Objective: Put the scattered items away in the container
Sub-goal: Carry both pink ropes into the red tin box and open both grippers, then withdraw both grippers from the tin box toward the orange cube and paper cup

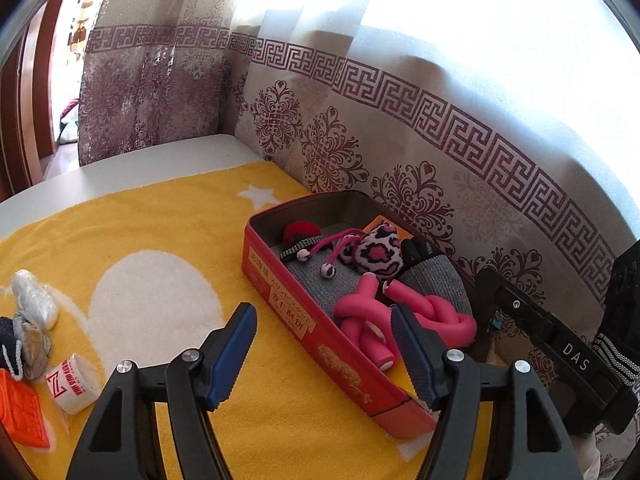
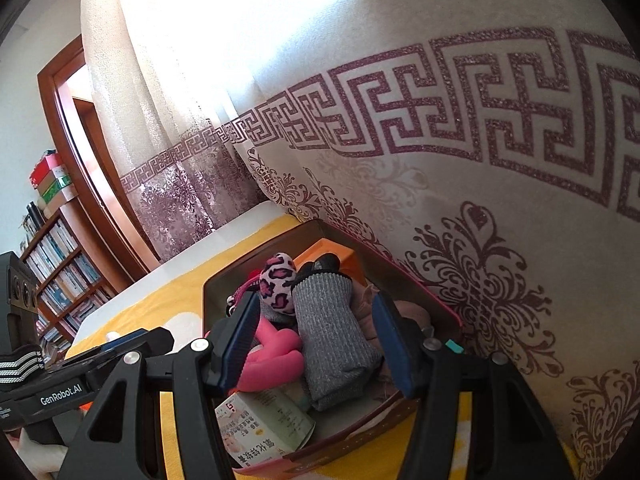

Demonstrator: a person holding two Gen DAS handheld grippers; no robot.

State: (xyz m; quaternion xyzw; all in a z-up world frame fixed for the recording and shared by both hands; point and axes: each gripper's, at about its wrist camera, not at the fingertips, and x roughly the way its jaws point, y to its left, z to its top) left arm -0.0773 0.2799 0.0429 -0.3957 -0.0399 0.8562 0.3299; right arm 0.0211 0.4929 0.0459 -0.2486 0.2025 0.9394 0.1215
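Red tin box sits on yellow towel w/ white star and moon shapes, long side close to patterned curtain. Towel lies on white worktop.

In box: knotted pink foam roller, grey knit roll, leopard-print pink pouch w/ pompom cords, red-and-black item at far end, orange box at back. Right-wrist view also shows a printed carton at box's near end, tilted.

L gripper: fingers apart, nothing between them; gap spans near rim of red box. Right finger pad overlaps the pink roller in view, contact can't be judged. Gripper tilted down toward box.

R gripper: fingers apart over box interior, grey knit roll and pink roller seen in the gap. Pads don't press on either as far as visible. Its body shows at right edge of left-wrist view.

Still loose on towel, well apart from box, left side: white plastic-wrapped bundle, grey-beige cloth wad, white roll w/ red print, orange ribbed piece, dark beaded item at the edge.

Bookshelf and wood door frame in background.
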